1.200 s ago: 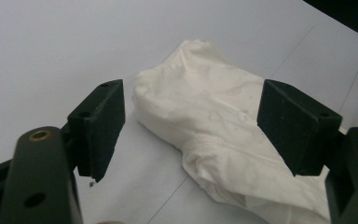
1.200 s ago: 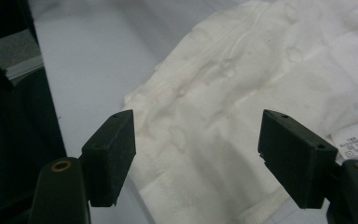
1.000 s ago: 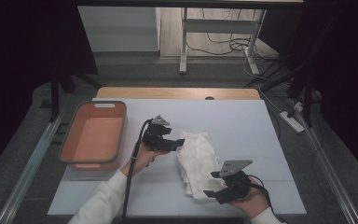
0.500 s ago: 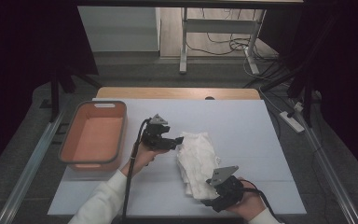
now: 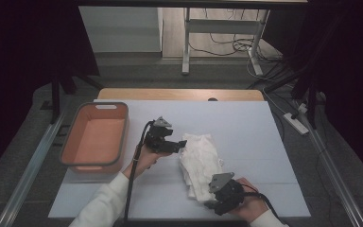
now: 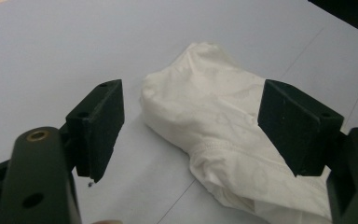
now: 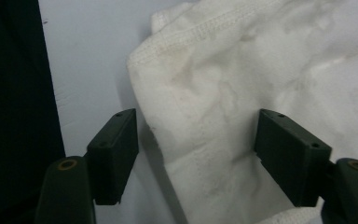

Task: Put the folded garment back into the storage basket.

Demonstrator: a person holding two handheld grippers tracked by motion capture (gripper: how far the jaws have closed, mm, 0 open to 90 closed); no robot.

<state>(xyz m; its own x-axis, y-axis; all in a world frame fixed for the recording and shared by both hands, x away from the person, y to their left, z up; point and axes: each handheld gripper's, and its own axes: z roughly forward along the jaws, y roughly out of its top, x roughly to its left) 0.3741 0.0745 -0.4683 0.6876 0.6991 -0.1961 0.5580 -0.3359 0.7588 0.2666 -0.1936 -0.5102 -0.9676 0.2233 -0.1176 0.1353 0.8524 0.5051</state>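
A crumpled white cloth point(image 5: 201, 163) lies on the pale table point(image 5: 246, 127), a little right of its middle. My left gripper point(image 5: 179, 147) is at the cloth's upper left edge, open, and the cloth point(image 6: 223, 126) bulges in the gap between its jaws. My right gripper point(image 5: 212, 204) sits low at the cloth's near corner, also open. In the right gripper view a hemmed fold of the cloth point(image 7: 223, 93) lies between the two black jaws, which stand apart from it.
An orange tub point(image 5: 95, 138) stands at the table's left side, with nothing in it. Beyond the table's far edge are a metal stand point(image 5: 185, 38) and cables on the floor. The table's near edge runs just left of the right gripper's jaws.
My right gripper has moved down and left, to the cloth's near corner by the table's front edge. The left gripper has stayed at the cloth's upper left edge.
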